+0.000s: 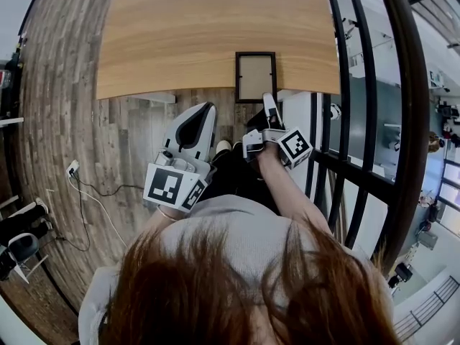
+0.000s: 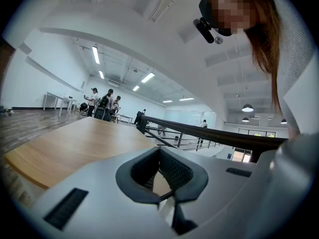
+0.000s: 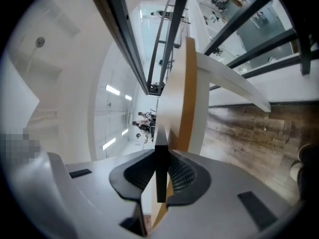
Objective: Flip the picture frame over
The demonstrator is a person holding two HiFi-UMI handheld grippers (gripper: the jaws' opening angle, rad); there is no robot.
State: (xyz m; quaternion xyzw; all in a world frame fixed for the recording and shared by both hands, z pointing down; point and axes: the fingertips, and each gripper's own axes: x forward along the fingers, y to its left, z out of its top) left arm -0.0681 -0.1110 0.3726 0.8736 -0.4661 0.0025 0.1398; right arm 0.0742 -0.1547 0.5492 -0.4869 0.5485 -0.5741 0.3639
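Note:
The picture frame (image 1: 255,76), a black border round a pale beige panel, lies flat on the wooden table (image 1: 180,34) with its near edge sticking slightly over the table's near edge. My right gripper (image 1: 269,100) reaches to that near edge and is shut on it. In the right gripper view the frame's black edge (image 3: 161,173) stands pinched between the two pads of the right gripper (image 3: 160,185), rolled on its side beside the table edge (image 3: 189,98). My left gripper (image 1: 208,108) hangs below the table's near edge, left of the frame. In its own view the left gripper (image 2: 167,195) is shut and empty.
A black railing (image 1: 359,121) runs close along the table's right side. Wooden floor (image 1: 65,106) lies left and in front of the table, with a white cable and plug (image 1: 72,169) on it. Several people (image 2: 104,103) stand far off across the hall.

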